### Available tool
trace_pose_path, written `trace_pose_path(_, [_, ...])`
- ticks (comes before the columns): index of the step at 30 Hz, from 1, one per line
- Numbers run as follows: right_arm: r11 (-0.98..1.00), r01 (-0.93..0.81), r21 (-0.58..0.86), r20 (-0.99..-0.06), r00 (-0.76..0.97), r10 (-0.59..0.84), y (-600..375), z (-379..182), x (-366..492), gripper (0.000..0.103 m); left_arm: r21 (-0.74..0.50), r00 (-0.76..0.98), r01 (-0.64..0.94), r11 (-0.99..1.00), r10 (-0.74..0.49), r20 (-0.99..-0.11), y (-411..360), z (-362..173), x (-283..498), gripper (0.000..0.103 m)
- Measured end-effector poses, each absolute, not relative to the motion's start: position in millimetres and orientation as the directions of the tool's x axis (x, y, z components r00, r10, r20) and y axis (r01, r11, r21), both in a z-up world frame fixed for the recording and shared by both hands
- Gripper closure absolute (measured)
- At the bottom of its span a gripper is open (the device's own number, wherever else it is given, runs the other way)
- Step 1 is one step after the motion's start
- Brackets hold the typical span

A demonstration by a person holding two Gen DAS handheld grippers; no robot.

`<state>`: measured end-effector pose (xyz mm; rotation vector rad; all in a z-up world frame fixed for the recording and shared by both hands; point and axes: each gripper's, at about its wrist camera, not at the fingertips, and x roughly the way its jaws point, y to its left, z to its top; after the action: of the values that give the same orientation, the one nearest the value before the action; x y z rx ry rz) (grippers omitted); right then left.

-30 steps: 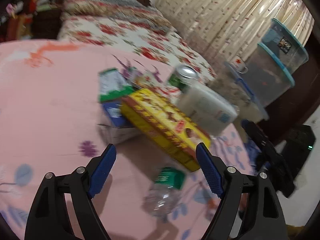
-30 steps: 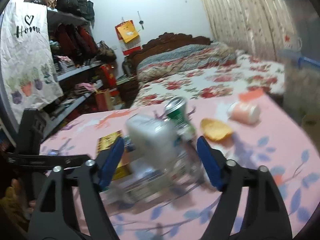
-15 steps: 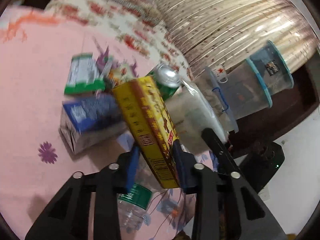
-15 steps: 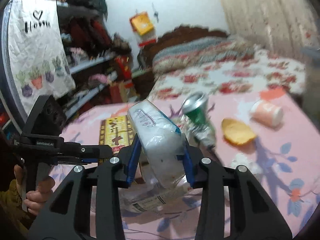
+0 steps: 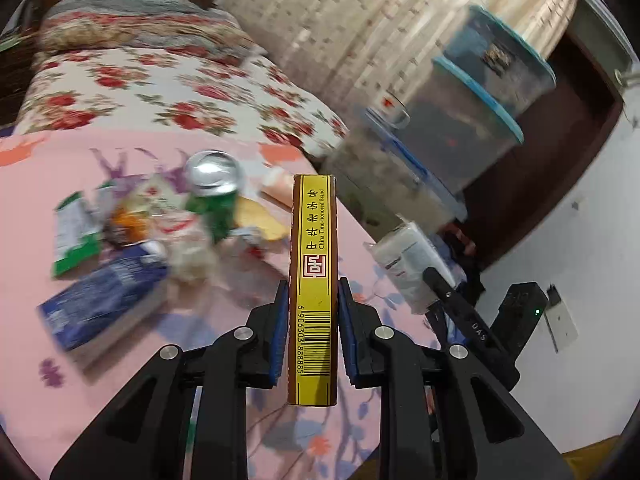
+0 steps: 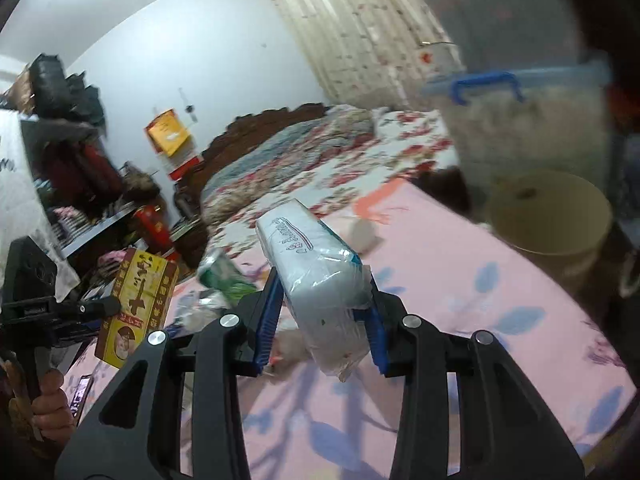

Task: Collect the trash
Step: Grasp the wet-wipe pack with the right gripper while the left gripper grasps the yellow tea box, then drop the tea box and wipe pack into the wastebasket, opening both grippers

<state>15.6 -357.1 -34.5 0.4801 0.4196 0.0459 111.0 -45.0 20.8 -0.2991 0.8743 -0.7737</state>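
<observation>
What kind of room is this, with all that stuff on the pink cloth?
Most likely a lived-in bedroom. A bed with a floral bedspread and carved wooden headboard sits behind the pink surface, a long curtain hangs beside it, and cluttered shelves line one wall.

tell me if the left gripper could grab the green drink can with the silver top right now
Probably not: the left gripper is shut on the yellow cardboard box, its jaws just closed, so the green drink can stays out of reach until the box is dropped.
</observation>
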Motion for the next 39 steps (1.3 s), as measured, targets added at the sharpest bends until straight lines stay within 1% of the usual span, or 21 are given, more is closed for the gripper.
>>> trace_pose_path(4, [0.87,0.111,0.48,-0.389,0.916,0.098,-386.9,-43.3,9.1,0.062,-0.517,0.327,0.536,0.667,-0.729,-0.602,-98.3,20.4,124.2,0.082])
trace_pose_path(9, [0.847,0.199,0.493,-0.393,0.919,0.014,-439.9,-50.3,4.0,0.062,-0.471,0.227,0.632,0.615,-0.728,-0.646,-196.8,24.2,146.5,0.082])
trace_pose_path(12, [0.807,0.273,0.523,-0.42,0.907,-0.034,-489.7,-59.1,8.4,0.062,-0.459,0.163,0.669,0.584,-0.718,-0.677,-264.3,19.4,169.2,0.082])
trace_pose_path(14, [0.799,0.321,0.509,-0.444,0.893,-0.076,-516.2,-61.0,15.4,0.062,-0.434,0.138,0.694,0.575,-0.697,-0.703,-319.4,13.9,187.5,0.082])
trace_pose_path(17, [0.788,0.381,0.483,-0.483,0.867,-0.123,-551.5,-67.3,28.6,0.062,-0.433,0.099,0.705,0.561,-0.682,-0.725,-379.1,2.8,209.8,0.081])
trace_pose_path(19, [0.786,0.401,0.47,-0.505,0.853,-0.132,-567.4,-72.8,39.0,0.059,-0.4,0.096,0.719,0.568,-0.651,-0.753,-425.2,-9.2,223.2,0.08])
trace_pose_path(20, [0.789,0.414,0.454,-0.524,0.84,-0.139,-574.9,-76.3,47.8,0.055,-0.377,0.1,0.727,0.574,-0.632,-0.769,-444.2,-15.1,228.5,0.069])
trace_pose_path(21, [0.79,0.424,0.443,-0.539,0.83,-0.143,-581.7,-79.9,55.3,0.042,-0.354,0.11,0.733,0.581,-0.614,-0.782,-456.2,-21.2,232.9,0.058])
trace_pose_path(22, [0.79,0.427,0.44,-0.547,0.825,-0.141,-587.4,-82.1,63.7,0.033,-0.314,0.145,0.731,0.606,-0.588,-0.796,-468.2,-26.5,237.7,0.039])
trace_pose_path(23, [0.786,0.433,0.441,-0.544,0.826,-0.15,-591.4,-84.0,66.2,0.024,-0.29,0.175,0.725,0.624,-0.574,-0.8,-471.7,-28.9,238.1,0.038])
trace_pose_path(24, [0.782,0.438,0.445,-0.533,0.831,-0.162,-594.8,-84.5,66.4,0.024,-0.271,0.201,0.72,0.639,-0.565,-0.8,-473.9,-30.1,239.5,0.038])
trace_pose_path(25, [0.78,0.435,0.45,-0.525,0.835,-0.163,-596.9,-84.0,64.0,0.024,-0.278,0.208,0.714,0.643,-0.573,-0.793,-471.1,-28.8,240.5,0.039])
trace_pose_path(27, [0.773,0.418,0.478,-0.49,0.857,-0.16,-594.9,-79.2,54.8,0.03,-0.309,0.206,0.708,0.635,-0.604,-0.77,-457.8,-21.1,237.8,0.039])
trace_pose_path(29, [0.765,0.396,0.509,-0.458,0.876,-0.149,-586.1,-75.8,43.2,0.031,-0.318,0.228,0.714,0.624,-0.636,-0.737,-434.0,-5.9,227.3,0.039])
trace_pose_path(32, [0.759,0.335,0.558,-0.418,0.904,-0.091,-561.6,-70.9,30.5,0.036,-0.31,0.274,0.733,0.605,-0.68,-0.681,-379.0,22.5,197.6,0.039])
trace_pose_path(34, [0.761,0.283,0.584,-0.398,0.917,-0.036,-539.1,-69.0,25.7,0.04,-0.317,0.299,0.74,0.594,-0.712,-0.635,-331.6,38.6,176.4,0.038])
trace_pose_path(35, [0.763,0.253,0.595,-0.389,0.921,-0.001,-525.4,-68.1,24.6,0.043,-0.31,0.331,0.736,0.602,-0.719,-0.611,-293.7,47.1,164.4,0.038])
trace_pose_path(36, [0.766,0.225,0.603,-0.384,0.923,0.031,-511.3,-67.3,24.4,0.047,-0.3,0.36,0.728,0.617,-0.715,-0.599,-267.7,51.7,155.7,0.038])
trace_pose_path(39, [0.769,0.15,0.622,-0.384,0.914,0.133,-471.1,-69.3,30.5,0.053,-0.273,0.462,0.664,0.696,-0.669,-0.583,-182.2,59.1,136.7,0.038])
